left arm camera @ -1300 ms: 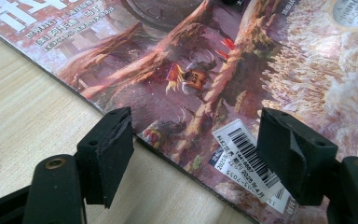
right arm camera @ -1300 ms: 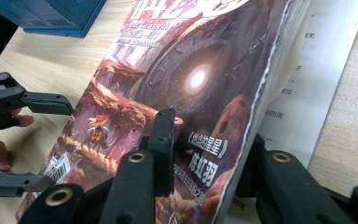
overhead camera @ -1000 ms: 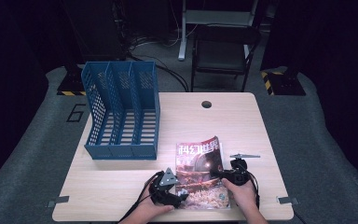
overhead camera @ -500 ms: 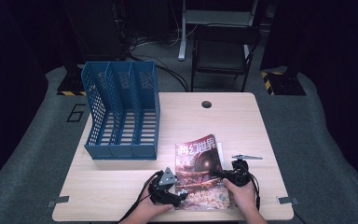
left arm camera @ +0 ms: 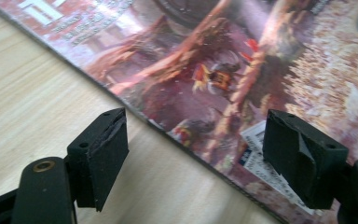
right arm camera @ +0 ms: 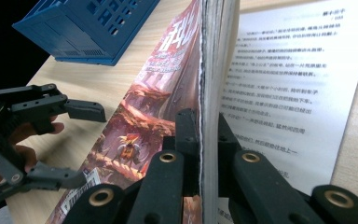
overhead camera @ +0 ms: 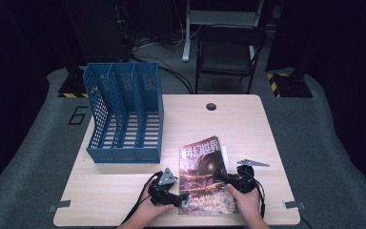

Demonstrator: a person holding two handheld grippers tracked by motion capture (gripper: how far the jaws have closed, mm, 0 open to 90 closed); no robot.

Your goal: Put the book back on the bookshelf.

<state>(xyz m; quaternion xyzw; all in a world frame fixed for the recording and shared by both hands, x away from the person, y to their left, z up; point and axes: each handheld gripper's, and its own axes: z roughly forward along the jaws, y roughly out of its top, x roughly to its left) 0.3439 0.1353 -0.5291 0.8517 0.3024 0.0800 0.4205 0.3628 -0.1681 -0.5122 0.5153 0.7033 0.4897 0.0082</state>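
Magazine [overhead camera: 205, 176]: lies at the near edge of the table [overhead camera: 248, 124], between both hands, well apart from the blue file rack [overhead camera: 124, 114]
Right gripper [right arm camera: 200, 135]: jaws have just been closing and now pinch a sheaf of pages at the magazine's right edge, lifting it off the printed page beneath
Left gripper [left arm camera: 196, 154]: jaws gaping, astride the cover's lower left corner, gripping nothing
Progress: magazine seized on one side; lifting it and, I'd judge, filing it in the rack remain
View difference: right gripper view reveals the raised pages and inner text, which look flat from the high view
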